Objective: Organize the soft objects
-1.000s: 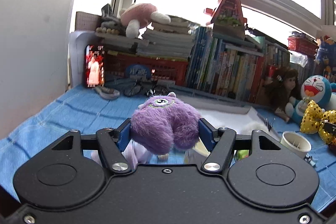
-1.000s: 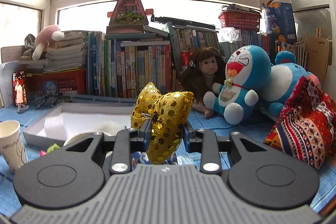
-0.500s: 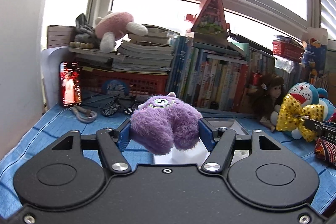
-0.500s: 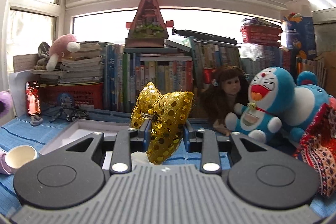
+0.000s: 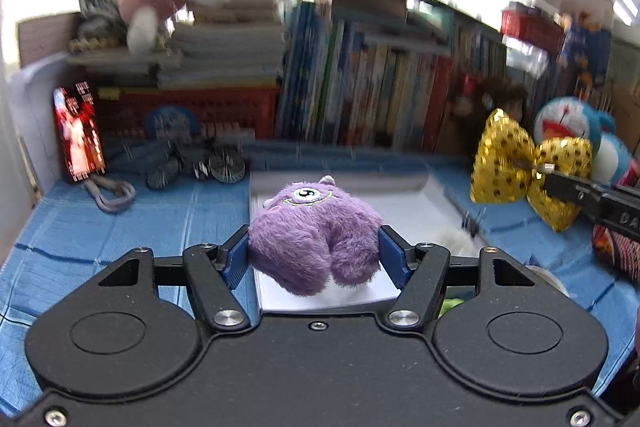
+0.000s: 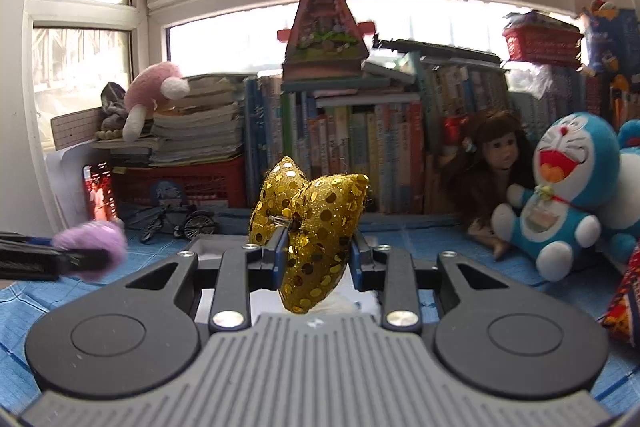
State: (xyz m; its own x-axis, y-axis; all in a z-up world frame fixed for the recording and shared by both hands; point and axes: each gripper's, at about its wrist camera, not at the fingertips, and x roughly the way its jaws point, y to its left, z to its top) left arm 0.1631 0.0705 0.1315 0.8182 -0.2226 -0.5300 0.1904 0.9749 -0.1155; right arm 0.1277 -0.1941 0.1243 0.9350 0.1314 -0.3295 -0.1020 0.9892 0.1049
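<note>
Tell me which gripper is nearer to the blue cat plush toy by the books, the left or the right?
Right. The right gripper, shut on the gold bow, hangs just in front of the blue cat plush. The left gripper, holding the purple plush, sits further left over the white box.

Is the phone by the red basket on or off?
On. In the left wrist view the phone stands upright beside the red basket with its screen lit and showing a bright reddish picture.

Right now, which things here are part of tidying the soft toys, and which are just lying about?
Part of the job:
- purple plush monster, held in the left hand-held gripper
- gold sequin bow, held in the right hand-held gripper
- white box

Lying about:
- books
- phone
- toy bicycle
</note>
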